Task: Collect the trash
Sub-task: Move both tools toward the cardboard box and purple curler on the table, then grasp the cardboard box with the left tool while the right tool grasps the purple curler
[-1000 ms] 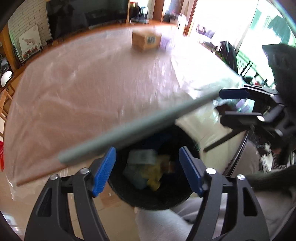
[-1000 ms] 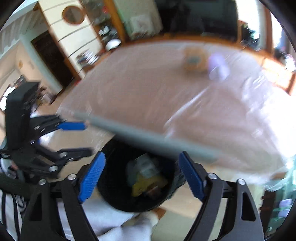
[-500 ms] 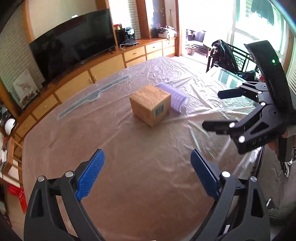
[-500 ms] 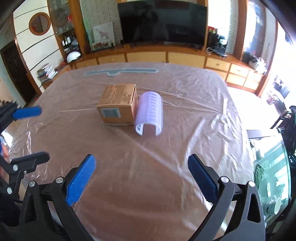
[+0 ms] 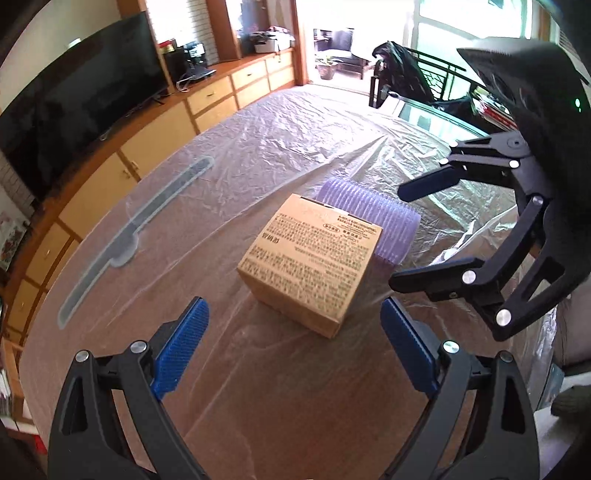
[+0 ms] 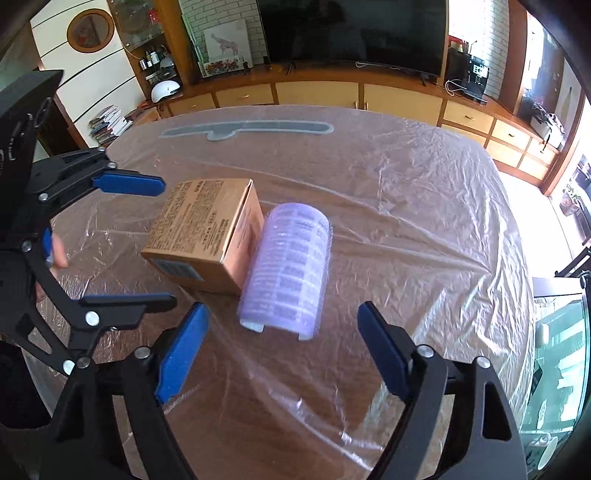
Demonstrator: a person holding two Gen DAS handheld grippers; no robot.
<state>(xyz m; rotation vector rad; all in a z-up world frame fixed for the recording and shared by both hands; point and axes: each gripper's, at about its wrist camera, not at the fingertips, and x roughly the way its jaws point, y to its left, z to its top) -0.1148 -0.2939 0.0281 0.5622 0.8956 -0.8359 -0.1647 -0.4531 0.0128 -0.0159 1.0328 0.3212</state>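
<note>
- Box (image 5: 310, 266), brown cardboard with print, sits mid-table on clear plastic sheet (image 5: 295, 140) covering the table (image 6: 258, 424).
- Purple ribbed roll (image 6: 288, 266) lies on its side, touching the box's side; the end facing the right camera is open.
- Left tool (image 5: 295, 347): jaws wide apart, nothing between the pads, holding nothing; box just ahead of the tips, not touched.
- Right tool (image 6: 282, 343): jaws apart and have just been closing in; nothing gripped; near end of roll sits just ahead between the tips, pads clear of it.
- Right tool shows at right in left view, beside the roll; left tool shows at left in right view, beside the box.
- Grey flat strip (image 6: 247, 129) lies under the sheet near the far table edge.
- TV (image 6: 351, 33) on a wooden cabinet (image 6: 317, 92) behind the table.
</note>
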